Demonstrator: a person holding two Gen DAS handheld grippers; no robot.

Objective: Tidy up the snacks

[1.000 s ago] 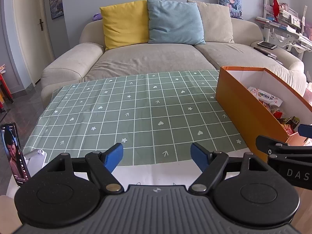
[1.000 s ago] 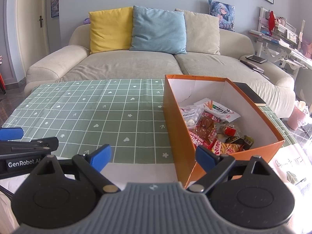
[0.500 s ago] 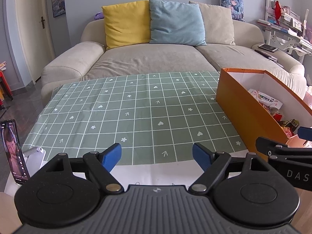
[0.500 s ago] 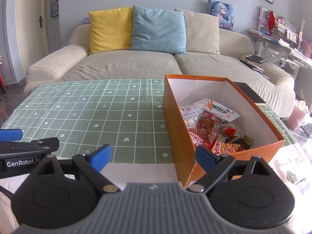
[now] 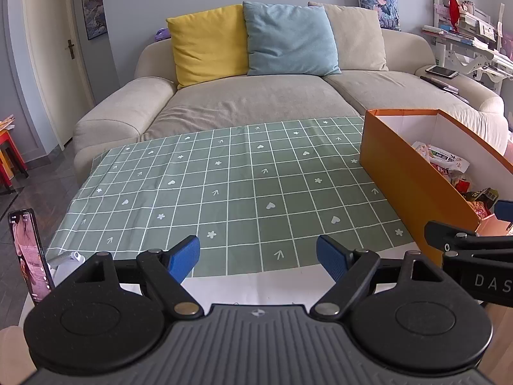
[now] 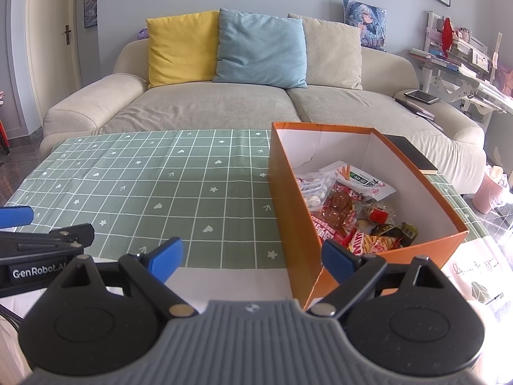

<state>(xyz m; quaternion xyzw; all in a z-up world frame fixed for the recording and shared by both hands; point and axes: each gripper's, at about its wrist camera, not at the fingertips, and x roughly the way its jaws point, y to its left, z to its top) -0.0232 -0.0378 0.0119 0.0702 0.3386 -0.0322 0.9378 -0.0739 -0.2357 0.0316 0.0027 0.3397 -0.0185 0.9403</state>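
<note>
An orange cardboard box [image 6: 288,199] with white inner walls stands on the right of the green checked tablecloth [image 6: 160,186]. Several snack packets [image 6: 349,211] lie piled in it: a red packet, a white one, a bag of round white sweets. In the left wrist view the same box [image 5: 413,176] sits at the right edge. My right gripper [image 6: 251,256] hovers open over the near table edge, just left of the box's near corner, nothing between its blue pads. My left gripper [image 5: 258,258] is open too, empty, over the cloth's near edge.
A beige sofa [image 6: 224,102] with yellow, blue and cream cushions stands behind the table. A phone [image 5: 29,253] is propped upright at the near left. A dark book [image 6: 410,154] lies past the box. A cluttered desk [image 6: 461,73] is at the far right.
</note>
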